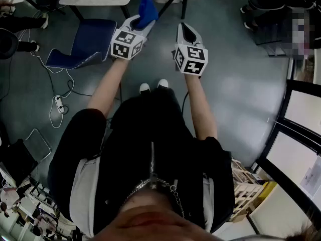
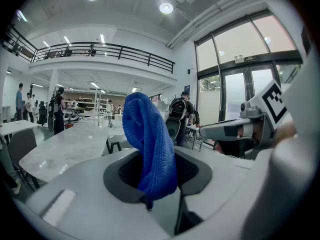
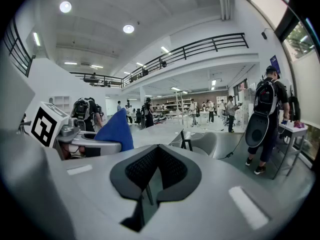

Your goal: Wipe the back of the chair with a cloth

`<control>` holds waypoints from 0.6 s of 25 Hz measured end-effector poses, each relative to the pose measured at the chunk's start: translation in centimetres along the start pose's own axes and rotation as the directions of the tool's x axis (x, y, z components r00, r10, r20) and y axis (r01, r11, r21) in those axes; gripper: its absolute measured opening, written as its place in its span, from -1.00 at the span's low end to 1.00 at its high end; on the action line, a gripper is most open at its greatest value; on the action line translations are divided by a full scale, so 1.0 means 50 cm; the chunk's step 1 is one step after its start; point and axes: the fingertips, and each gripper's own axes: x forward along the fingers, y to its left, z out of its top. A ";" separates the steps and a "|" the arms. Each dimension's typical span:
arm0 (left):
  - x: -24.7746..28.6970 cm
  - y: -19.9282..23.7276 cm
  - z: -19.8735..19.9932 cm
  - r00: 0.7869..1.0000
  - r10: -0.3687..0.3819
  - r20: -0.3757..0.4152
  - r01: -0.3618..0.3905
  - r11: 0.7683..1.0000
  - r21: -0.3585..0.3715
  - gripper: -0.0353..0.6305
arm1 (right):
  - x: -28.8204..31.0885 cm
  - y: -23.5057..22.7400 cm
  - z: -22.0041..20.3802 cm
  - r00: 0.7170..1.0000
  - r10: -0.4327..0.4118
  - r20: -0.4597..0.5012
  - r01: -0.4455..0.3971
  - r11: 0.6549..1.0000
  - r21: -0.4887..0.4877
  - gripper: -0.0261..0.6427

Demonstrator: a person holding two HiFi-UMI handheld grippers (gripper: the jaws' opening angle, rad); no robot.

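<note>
Your left gripper (image 1: 142, 23) pinches the blue cloth (image 1: 148, 10) tight, while your right gripper (image 1: 185, 30) beside it is closed and empty.

No words, brands or numbers could be read anywhere. The cube (image 1: 128, 43) on the left gripper (image 1: 142, 20) and the cube (image 1: 191, 59) on the right gripper (image 1: 184, 29) bore only black-and-white square marker patterns. A small sign (image 2: 245, 58) high up, ahead and to the right of the left gripper, was too small to read.
</note>
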 end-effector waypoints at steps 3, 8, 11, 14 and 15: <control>-0.003 0.009 -0.003 1.000 0.002 -0.008 -0.002 1.000 0.014 -0.52 | 0.006 0.004 0.002 1.000 0.009 0.014 -0.009 1.000 0.003 -0.92; -0.010 0.022 -0.010 1.000 -0.006 -0.018 0.007 1.000 0.015 -0.52 | 0.004 0.007 0.017 0.998 0.020 0.061 -0.021 1.000 0.023 -0.91; -0.013 0.040 -0.016 1.000 -0.003 -0.022 0.003 1.000 0.003 -0.52 | 0.010 0.017 0.012 0.998 0.024 0.058 -0.025 1.000 0.018 -0.91; 0.002 0.048 -0.019 1.000 -0.010 -0.024 0.010 1.000 -0.001 -0.52 | 0.015 0.014 0.007 0.998 0.022 0.054 -0.024 0.999 0.034 -0.91; 0.012 0.050 -0.016 1.000 -0.013 -0.024 0.013 1.000 0.003 -0.52 | 0.019 0.008 0.007 0.998 0.020 0.052 -0.022 0.999 0.039 -0.91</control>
